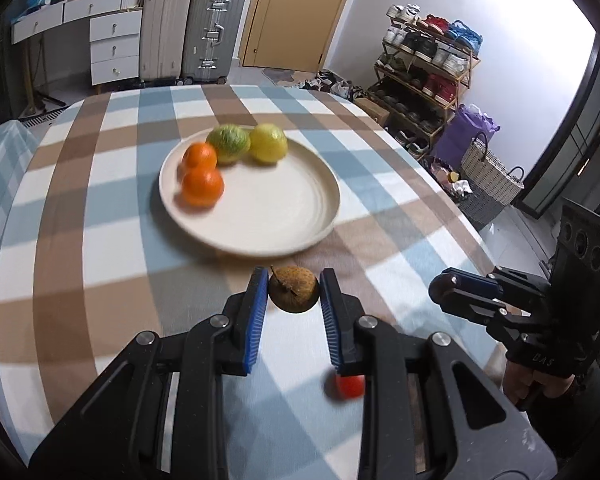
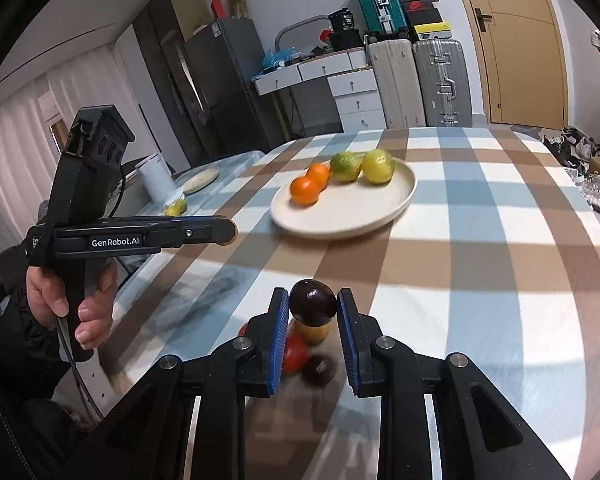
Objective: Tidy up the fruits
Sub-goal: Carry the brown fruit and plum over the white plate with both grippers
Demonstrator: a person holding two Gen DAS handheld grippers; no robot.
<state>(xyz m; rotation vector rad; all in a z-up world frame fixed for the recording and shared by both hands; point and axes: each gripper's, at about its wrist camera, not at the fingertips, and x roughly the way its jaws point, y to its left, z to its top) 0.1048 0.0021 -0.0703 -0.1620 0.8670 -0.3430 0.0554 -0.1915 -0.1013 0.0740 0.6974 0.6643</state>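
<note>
the checked surface (image 1: 100,240) carries a cream plate (image 1: 292,216) with two oranges (image 1: 202,176), a green fruit (image 1: 229,143) and a yellow one (image 1: 268,143). nearer, the left gripper (image 1: 294,292) is clamped on a brown fruit (image 1: 293,289); the right gripper (image 2: 313,304) pinches a dark plum (image 2: 313,302) above loose fruit (image 2: 296,354).

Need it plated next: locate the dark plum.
In the right wrist view the dark plum is clamped between the right gripper pads, lifted above the tablecloth, short of the plate.
</note>
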